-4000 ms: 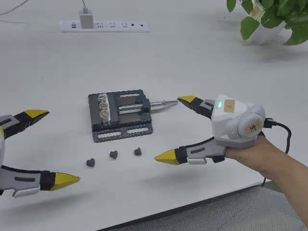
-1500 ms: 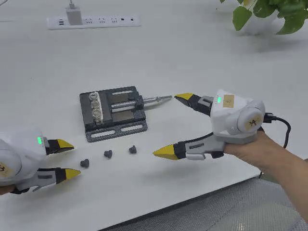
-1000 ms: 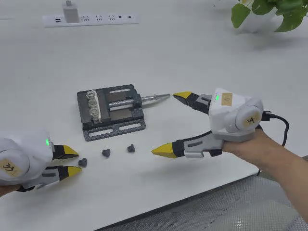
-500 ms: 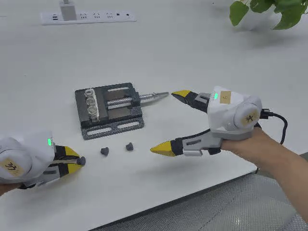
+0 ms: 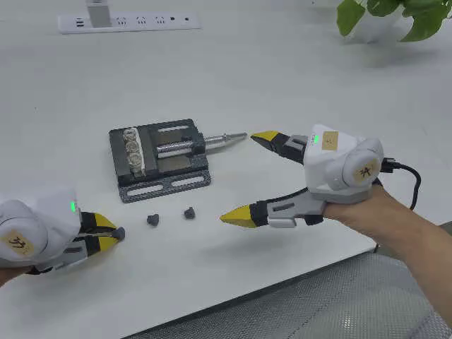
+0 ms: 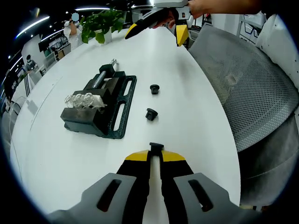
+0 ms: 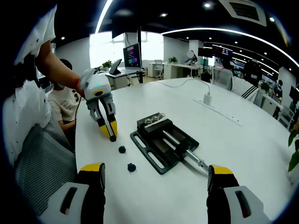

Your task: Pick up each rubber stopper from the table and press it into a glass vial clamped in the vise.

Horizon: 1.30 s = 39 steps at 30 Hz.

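A black vise (image 5: 169,171) stands mid-table with three glass vials (image 5: 132,150) clamped upright in a row at its left end. My left gripper (image 5: 111,233) is near the table's front left, shut on a dark rubber stopper (image 5: 121,232); the stopper (image 6: 156,147) sits pinched at the yellow tips in the left gripper view. Two more stoppers (image 5: 152,219) (image 5: 189,212) lie on the table in front of the vise. My right gripper (image 5: 251,176) hangs wide open to the right of the vise, holding nothing. The vise (image 7: 163,142) and my left gripper (image 7: 108,128) appear ahead in the right gripper view.
The vise's screw handle (image 5: 226,138) sticks out toward the right gripper. A white power strip (image 5: 127,21) lies at the far edge and a potted plant (image 5: 395,14) at the back right. A mesh chair seat (image 5: 339,304) sits below the table's front edge.
My left gripper came in from the left, turned, narrowed its jaws around the leftmost stopper and shut on it. The right gripper stayed open in about the same place.
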Each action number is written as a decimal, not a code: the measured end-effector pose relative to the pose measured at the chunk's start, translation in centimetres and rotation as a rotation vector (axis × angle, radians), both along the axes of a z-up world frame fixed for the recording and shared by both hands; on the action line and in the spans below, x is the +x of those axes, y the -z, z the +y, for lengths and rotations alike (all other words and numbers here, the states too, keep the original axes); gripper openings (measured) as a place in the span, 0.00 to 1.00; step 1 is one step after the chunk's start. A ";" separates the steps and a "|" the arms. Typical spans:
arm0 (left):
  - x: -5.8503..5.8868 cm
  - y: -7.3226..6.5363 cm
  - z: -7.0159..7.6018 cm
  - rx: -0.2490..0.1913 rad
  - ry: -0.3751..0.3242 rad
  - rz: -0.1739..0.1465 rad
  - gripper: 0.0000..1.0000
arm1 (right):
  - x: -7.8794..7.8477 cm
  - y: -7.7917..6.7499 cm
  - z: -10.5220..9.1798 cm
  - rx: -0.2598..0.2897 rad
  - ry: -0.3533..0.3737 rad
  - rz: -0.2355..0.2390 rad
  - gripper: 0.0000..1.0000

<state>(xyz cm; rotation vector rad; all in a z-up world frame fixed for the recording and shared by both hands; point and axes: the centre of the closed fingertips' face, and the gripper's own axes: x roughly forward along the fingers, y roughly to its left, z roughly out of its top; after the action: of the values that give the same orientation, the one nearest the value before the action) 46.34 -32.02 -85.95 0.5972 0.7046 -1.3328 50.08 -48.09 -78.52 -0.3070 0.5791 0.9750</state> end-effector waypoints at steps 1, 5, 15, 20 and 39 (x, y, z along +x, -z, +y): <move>0.0 0.0 0.0 -0.004 -0.008 0.004 0.04 | -0.1 0.0 0.1 0.000 -0.002 0.000 0.90; 0.5 -0.7 -0.3 -0.055 -0.070 0.027 0.04 | -0.4 -0.2 0.7 0.009 -0.010 0.009 0.88; 1.3 -4.2 -1.4 -0.194 -0.175 0.045 0.04 | -0.8 -2.2 3.0 0.038 -0.063 0.016 0.83; 1.4 -6.1 -1.9 -0.263 -0.217 0.055 0.04 | -1.1 -3.2 4.2 0.044 -0.089 0.078 0.73; 0.5 -13.2 -5.2 -0.470 -0.238 0.063 0.03 | -3.0 -8.1 8.7 0.072 -0.289 0.075 0.42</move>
<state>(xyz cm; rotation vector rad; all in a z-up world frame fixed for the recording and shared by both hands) 46.80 -37.21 -72.74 0.0907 0.4707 -1.2395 47.06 -39.41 -70.41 -0.2963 0.5760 1.2876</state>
